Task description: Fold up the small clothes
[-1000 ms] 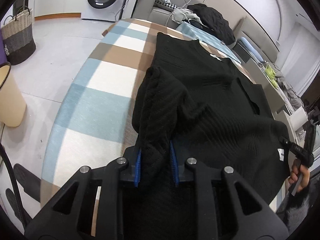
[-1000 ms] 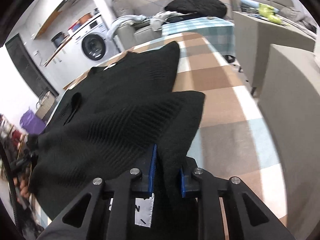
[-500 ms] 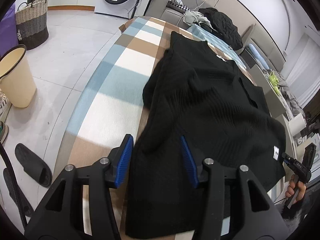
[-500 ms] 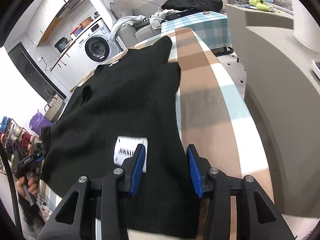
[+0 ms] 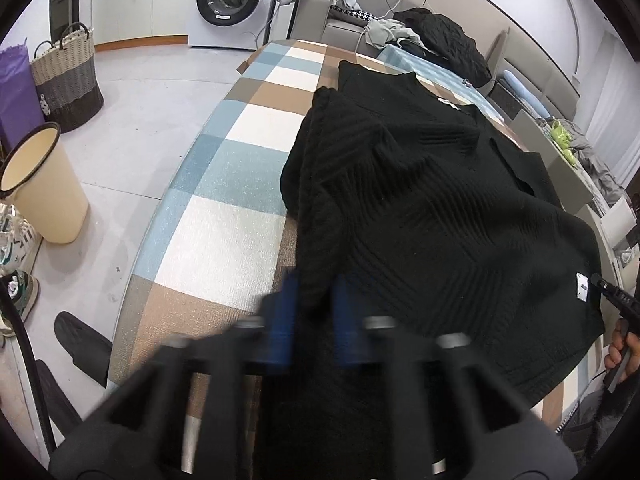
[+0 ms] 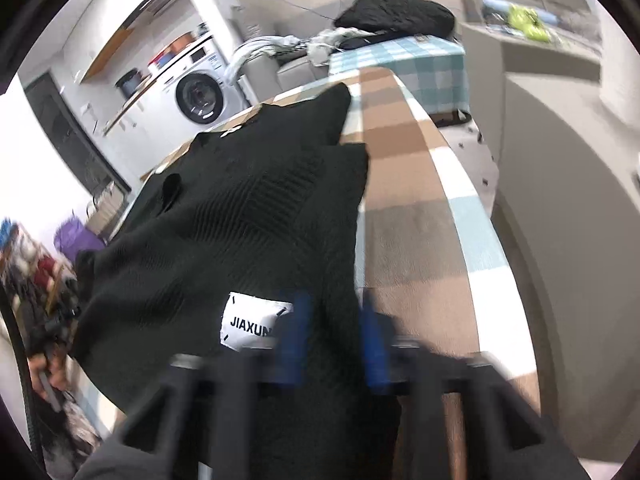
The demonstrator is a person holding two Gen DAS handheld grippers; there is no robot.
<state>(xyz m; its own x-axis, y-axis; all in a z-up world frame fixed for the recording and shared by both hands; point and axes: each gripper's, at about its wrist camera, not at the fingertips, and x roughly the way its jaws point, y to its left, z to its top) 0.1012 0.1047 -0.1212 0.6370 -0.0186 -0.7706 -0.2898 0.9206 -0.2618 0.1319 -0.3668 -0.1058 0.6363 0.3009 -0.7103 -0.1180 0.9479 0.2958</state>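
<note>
Black knit on a checked surface

The black ribbed sweater (image 5: 432, 208) bears a white label (image 6: 250, 326); the surface (image 5: 224, 216) is checked blue, white and brown; blue-padded tongs (image 5: 312, 320).

Black ribbed knit sweater (image 5: 432, 208) spread on checkered table, sleeves folded inward.

White label (image 6: 252, 326) on black sweater (image 6: 240, 232) reads "JIAXUN"

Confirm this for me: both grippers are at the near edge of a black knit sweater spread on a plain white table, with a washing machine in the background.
Not quite: the table is not plain white. The left wrist view shows a checked cover in blue, brown and white. The rest holds: the left gripper and right gripper are at the near edge of the black knit sweater, and a washing machine stands in the background.
</note>
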